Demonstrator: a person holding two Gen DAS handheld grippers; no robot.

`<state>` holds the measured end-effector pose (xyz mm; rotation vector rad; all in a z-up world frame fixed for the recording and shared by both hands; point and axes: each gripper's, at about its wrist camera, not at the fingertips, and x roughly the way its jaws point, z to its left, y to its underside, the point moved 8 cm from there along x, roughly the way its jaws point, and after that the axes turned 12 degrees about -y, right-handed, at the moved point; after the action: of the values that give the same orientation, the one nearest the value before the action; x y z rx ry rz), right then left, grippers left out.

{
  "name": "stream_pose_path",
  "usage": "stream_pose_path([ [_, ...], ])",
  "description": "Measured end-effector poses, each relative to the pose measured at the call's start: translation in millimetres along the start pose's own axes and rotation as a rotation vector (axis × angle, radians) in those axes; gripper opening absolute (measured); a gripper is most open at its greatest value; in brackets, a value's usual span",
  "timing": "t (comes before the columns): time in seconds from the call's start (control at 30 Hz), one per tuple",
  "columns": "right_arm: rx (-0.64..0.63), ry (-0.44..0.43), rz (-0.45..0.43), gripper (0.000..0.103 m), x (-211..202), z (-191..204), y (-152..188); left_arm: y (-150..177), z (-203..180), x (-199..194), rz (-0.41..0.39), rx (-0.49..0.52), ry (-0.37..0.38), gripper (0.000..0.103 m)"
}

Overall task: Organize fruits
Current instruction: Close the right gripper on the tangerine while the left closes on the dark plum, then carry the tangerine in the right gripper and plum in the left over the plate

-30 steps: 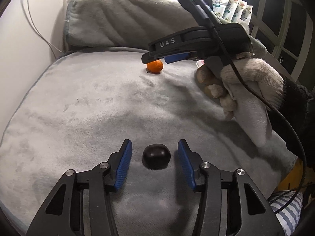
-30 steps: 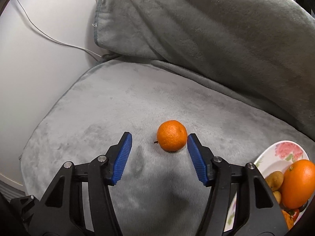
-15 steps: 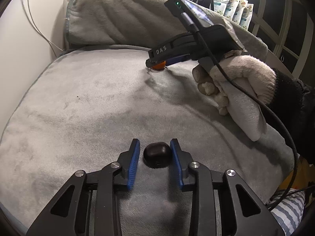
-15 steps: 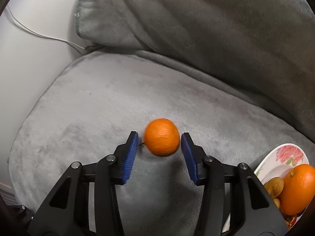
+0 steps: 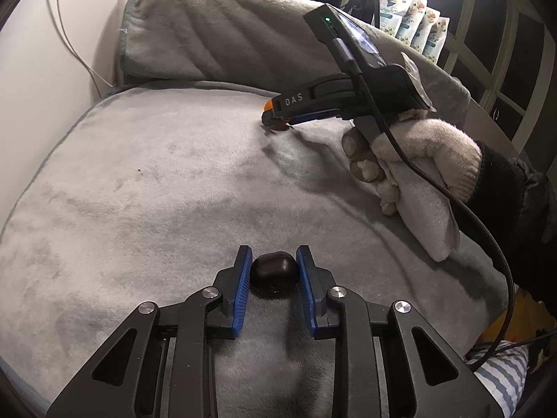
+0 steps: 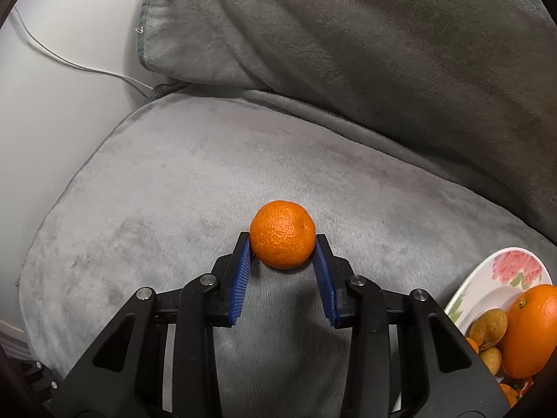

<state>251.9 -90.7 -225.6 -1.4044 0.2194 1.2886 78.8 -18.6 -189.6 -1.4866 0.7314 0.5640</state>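
Note:
A small dark, nearly black fruit (image 5: 275, 273) lies on the grey plush cushion (image 5: 156, 181). My left gripper (image 5: 274, 251) is closing on it, and both blue pads touch its sides. Farther back, my right gripper (image 5: 275, 121), held by a gloved hand (image 5: 421, 149), covers most of a mandarin (image 5: 268, 105). In the right wrist view the jaws of the right gripper (image 6: 282, 240) are closing, their pads pressed against both sides of the mandarin (image 6: 282, 233), which rests on the cushion.
A flowered white plate (image 6: 501, 280) at the right edge holds a large orange (image 6: 532, 327) and small brown fruits (image 6: 487, 327). A grey back cushion (image 6: 348, 41) rises behind the seat. The white wall with a cable (image 6: 80, 66) is at the left. Packets (image 5: 414, 14) stand far back.
Both grippers narrowed from wide open until their pads met the fruit. The right gripper came down over the mandarin, hiding most of it from the left wrist view.

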Motion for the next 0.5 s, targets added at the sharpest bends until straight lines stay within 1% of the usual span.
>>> stream_pose_path([
  [0.23, -0.016, -0.021, -0.049, 0.037, -25.9, 5.7, 3.4, -4.3, 2.4, -7.2, -0.015, -0.002, 0.002, 0.024],
  [0.5, -0.060, -0.046, -0.123, 0.037, -79.7, 21.9, 12.3, -23.8, -4.8, -7.1, -0.050, 0.029, -0.006, 0.024],
])
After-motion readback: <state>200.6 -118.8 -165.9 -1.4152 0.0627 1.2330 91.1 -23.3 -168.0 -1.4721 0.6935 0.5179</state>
